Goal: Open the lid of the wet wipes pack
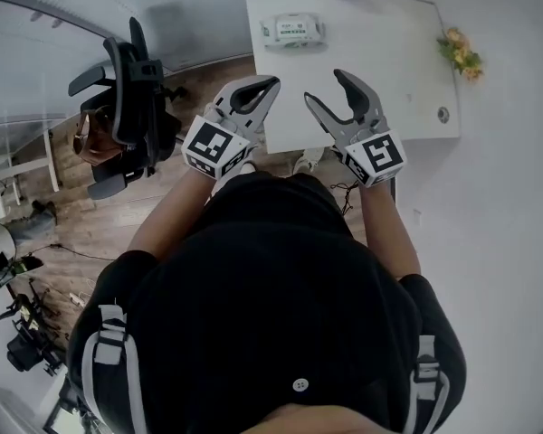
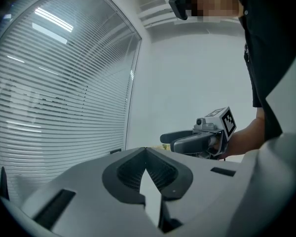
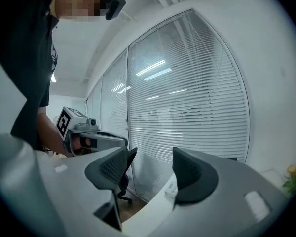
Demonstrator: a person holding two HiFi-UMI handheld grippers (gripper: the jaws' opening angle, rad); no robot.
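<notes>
Head view looks down over the person's black shirt [image 1: 281, 287] to two bare forearms stretched forward, each hand holding a gripper over the near edge of a white surface [image 1: 389, 52]. The left gripper [image 1: 270, 83] has its jaws brought together at the tips, and the left gripper view shows the two ribbed pads [image 2: 160, 174] meeting in a point with nothing between them. The right gripper [image 1: 324, 87] is just beside it, level with it and not touching; its jaws stand well apart, and the right gripper view shows only open air and window blinds [image 3: 187, 93] in the gap. Neither gripper touches anything on the surface. Farther along, near the far edge and well apart from both grippers, lies the wet wipes pack [image 1: 291, 30], flat, white with a green label; it is too small here to tell how its lid sits. A sprig of yellow flowers [image 1: 460, 52] lies off to the right side, and a black office chair [image 1: 131, 107] stands on the wooden floor [image 1: 90, 233] to the left.
</notes>
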